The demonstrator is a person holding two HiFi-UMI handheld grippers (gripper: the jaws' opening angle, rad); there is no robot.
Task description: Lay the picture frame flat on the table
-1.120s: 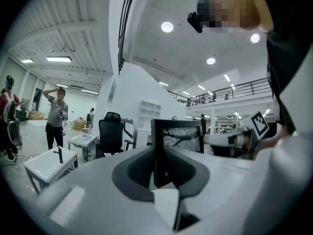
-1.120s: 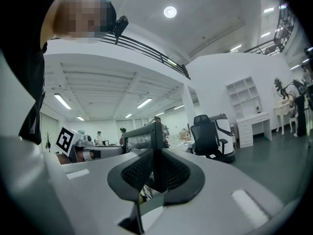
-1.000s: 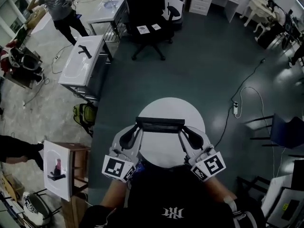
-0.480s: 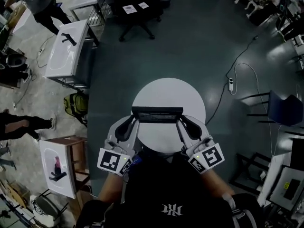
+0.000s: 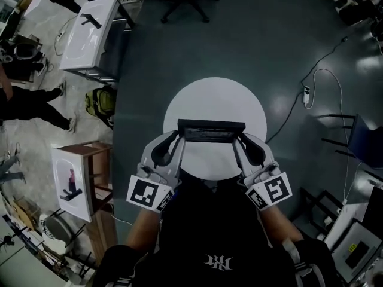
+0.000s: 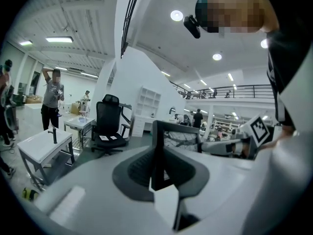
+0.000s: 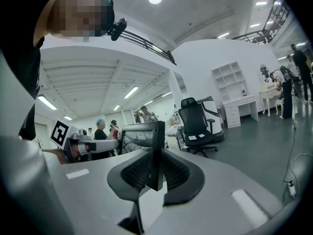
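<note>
Left gripper clamped on the near edge of an upright picture frame

The left gripper (image 6: 157, 173) fills the lower half of the view, its grey fingers (image 6: 132, 173) closed with their dark pads on either side of the picture frame (image 6: 157, 141), whose dark edge stands vertical between them. The frame's top bar runs off to the right, where the right gripper (image 6: 204, 145) meets its far side, with its marker cube (image 6: 258, 127) behind. Beyond the frame, to the left, are a black office chair (image 6: 108, 124), a white shelf unit (image 6: 148, 102) and a white table (image 6: 41, 143). A person (image 6: 50, 99) stands by it with one arm raised. Round ceiling lights (image 6: 177, 15) glow overhead.
</note>
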